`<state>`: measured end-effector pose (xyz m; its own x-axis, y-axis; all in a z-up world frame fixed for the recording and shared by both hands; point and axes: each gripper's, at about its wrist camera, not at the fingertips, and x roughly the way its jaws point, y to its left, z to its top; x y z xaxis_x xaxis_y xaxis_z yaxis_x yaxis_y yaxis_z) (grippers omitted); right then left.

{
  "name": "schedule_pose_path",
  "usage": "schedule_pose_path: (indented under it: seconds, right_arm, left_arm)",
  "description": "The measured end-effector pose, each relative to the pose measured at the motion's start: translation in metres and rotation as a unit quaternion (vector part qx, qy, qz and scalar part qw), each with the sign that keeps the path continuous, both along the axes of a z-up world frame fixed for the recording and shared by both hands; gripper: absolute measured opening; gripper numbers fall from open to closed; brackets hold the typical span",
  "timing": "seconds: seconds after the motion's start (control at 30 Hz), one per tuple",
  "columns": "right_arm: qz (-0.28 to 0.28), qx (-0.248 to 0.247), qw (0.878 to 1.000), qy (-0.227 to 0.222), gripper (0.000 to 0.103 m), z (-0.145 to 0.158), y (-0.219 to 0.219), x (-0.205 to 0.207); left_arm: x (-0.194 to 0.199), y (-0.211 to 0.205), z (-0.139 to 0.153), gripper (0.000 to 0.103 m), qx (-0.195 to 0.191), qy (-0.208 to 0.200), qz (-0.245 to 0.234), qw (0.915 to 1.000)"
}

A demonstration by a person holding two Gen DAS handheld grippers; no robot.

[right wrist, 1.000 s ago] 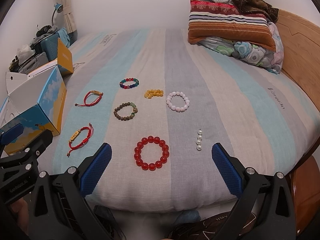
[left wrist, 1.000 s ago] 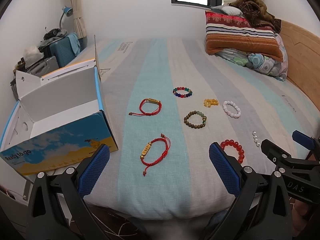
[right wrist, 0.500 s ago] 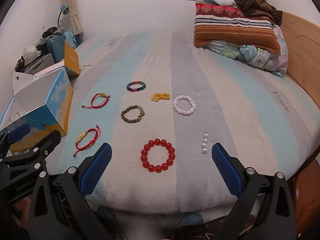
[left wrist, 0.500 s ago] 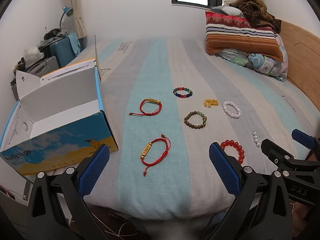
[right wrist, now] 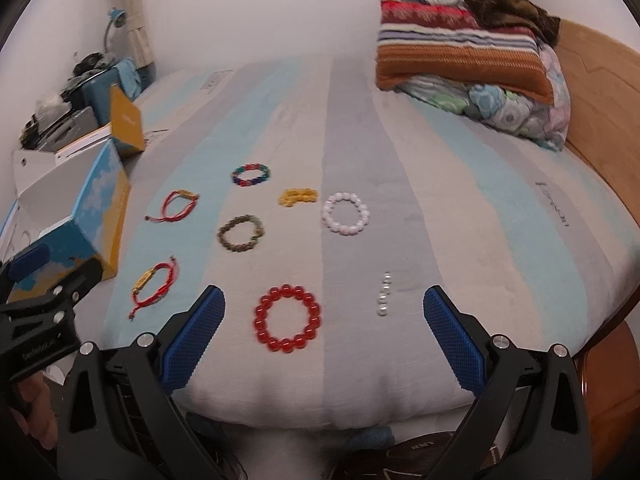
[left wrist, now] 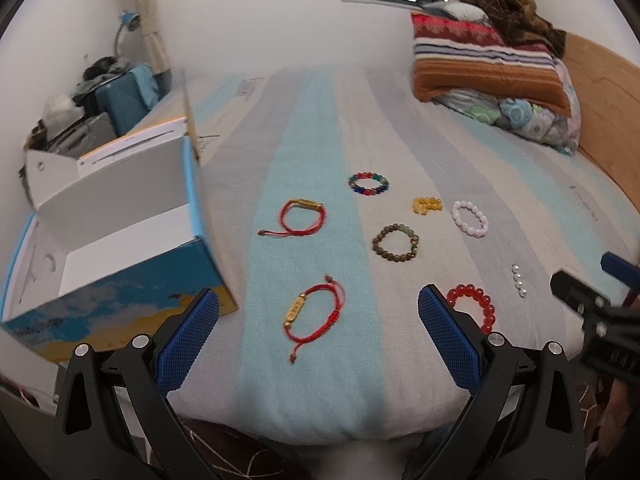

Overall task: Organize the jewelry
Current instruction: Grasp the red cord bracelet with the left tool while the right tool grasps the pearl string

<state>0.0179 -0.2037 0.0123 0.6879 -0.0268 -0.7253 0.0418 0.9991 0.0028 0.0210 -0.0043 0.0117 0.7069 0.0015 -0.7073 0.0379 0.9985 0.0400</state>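
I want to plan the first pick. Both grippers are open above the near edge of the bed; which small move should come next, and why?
Probably lower the right gripper onto the red bead bracelet. It lies nearest, almost between the open jaws, apart from the other pieces. The left gripper is likewise lined up with the red cord bracelet, beside the open box.

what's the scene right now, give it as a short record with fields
surface: striped bedsheet
box: open cardboard box, at the bed's left edge, inside looks bare
cord bracelets: two red cord bracelets, nearest the box
bead bracelets: red, brown, multicolour, pale pink, yellow
pearls: short pearl strand
left gripper: open, holds nothing
right gripper: open, red bracelet lies between its fingers
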Motion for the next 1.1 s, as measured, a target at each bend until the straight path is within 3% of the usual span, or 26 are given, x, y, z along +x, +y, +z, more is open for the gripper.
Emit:
schedule_pose_path:
  seconds: [0.17,0.33,0.53,0.67,0.9,1.1]
  right_arm:
    - [-0.032,0.004,0.999,0.044,0.095,-0.016,-0.028,0.027]
    - [-0.049,0.006,0.995,0.086,0.087,-0.037,-0.043,0.056]
    - [-0.053,-0.001,0.989,0.139,0.083,-0.064,-0.049,0.098]
    - [-0.045,-0.005,0.986,0.157,0.081,-0.082,-0.050,0.115]
    - [-0.050,0.016,0.980,0.194,0.064,-0.121,-0.061,0.131]
    - [-0.048,0.024,0.979,0.195,0.061,-0.131,-0.063,0.135]
  left_arm:
    - [0.024,-0.006,-0.014,0.097,0.001,0.034,-0.009,0.9994]
    - [0.050,-0.011,-0.038,0.097,0.018,0.071,-0.017,0.9972]
    - [0.080,-0.004,-0.068,0.097,0.000,0.120,-0.018,0.9926]
    - [0.092,-0.001,-0.085,0.092,0.000,0.144,-0.016,0.9895]
    - [0.107,0.008,-0.106,0.087,0.001,0.166,-0.001,0.9861]
    - [0.116,0.017,-0.125,0.083,-0.007,0.189,0.007,0.9820]
